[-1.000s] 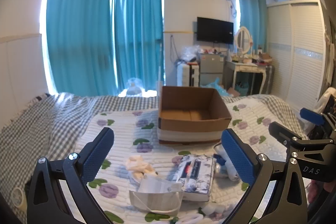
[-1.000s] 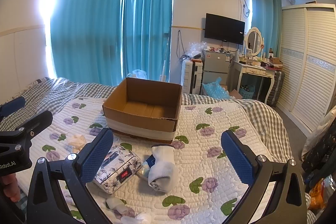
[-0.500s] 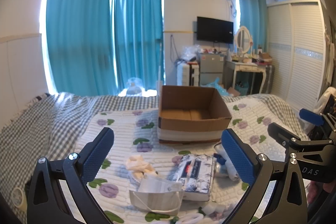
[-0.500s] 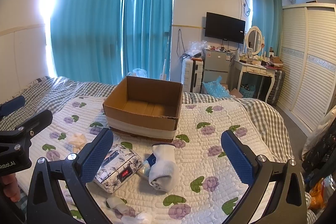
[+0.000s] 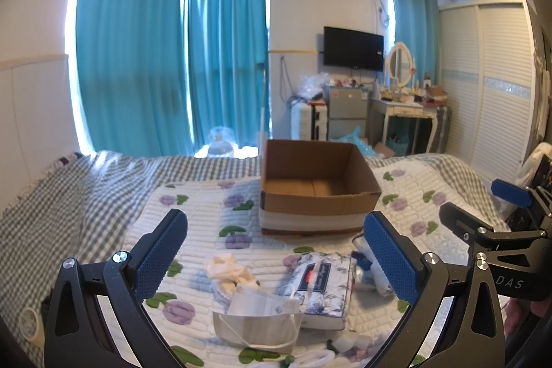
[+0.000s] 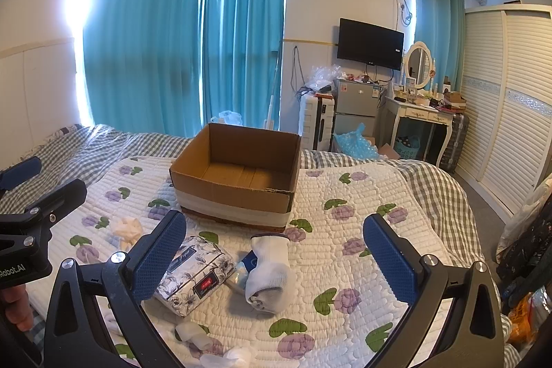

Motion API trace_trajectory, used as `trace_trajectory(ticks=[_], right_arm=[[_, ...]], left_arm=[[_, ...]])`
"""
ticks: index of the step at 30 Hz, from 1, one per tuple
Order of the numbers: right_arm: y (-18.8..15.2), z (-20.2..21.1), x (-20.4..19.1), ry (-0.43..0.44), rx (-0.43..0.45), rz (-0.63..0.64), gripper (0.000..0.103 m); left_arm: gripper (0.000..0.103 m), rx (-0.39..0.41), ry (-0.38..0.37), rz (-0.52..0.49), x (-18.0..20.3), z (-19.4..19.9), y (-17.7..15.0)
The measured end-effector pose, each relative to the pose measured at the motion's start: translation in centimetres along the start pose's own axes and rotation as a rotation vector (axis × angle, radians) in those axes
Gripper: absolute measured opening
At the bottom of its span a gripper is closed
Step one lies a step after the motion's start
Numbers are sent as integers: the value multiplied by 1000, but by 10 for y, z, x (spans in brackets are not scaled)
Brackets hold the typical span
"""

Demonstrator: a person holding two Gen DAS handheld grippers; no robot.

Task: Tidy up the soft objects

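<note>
An empty brown cardboard box (image 5: 317,185) (image 6: 238,175) stands on the quilted flowered bedspread. In front of it lie a floral tissue pack (image 5: 321,285) (image 6: 193,275), a white face mask (image 5: 262,319), a crumpled cream cloth (image 5: 227,271) (image 6: 127,228), a rolled white sock (image 6: 269,271) and a small blue packet (image 6: 246,266). My left gripper (image 5: 276,259) hovers open above the mask and tissue pack. My right gripper (image 6: 272,259) is open above the sock. Neither one holds anything.
Small white scraps (image 6: 193,333) lie at the near edge of the bed. A grey checked sheet (image 5: 62,195) covers the left side. Beyond the bed stand teal curtains (image 5: 172,64), a small fridge (image 6: 355,107), a dressing table (image 6: 424,116) and a white wardrobe (image 6: 510,99).
</note>
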State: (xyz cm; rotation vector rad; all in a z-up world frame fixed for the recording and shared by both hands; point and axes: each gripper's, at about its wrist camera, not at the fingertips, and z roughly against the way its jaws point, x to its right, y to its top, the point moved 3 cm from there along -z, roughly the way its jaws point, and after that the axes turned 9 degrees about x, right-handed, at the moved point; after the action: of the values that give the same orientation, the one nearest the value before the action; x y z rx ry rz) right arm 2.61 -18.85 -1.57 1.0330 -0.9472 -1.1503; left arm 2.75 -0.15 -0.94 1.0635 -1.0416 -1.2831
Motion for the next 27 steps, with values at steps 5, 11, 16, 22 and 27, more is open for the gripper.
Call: trace_trajectory(ticks=[5, 11, 16, 22, 27], right_arm=[[-1, 0, -1, 1, -3, 0, 103], [-1, 0, -1, 1, -4, 1, 103], [0, -1, -1, 1, -4, 2, 103], [-1, 0, -1, 2, -5, 3, 103], [-2, 0, -3, 4, -5, 4, 103]], left_arm=[[103, 0, 0, -1, 0, 0, 0], [103, -1, -1, 0, 0, 0, 0], [103, -1, -1, 0, 0, 0, 0], [103, -1, -1, -1, 0, 0, 0], [103, -1, -1, -1, 1, -2, -1]])
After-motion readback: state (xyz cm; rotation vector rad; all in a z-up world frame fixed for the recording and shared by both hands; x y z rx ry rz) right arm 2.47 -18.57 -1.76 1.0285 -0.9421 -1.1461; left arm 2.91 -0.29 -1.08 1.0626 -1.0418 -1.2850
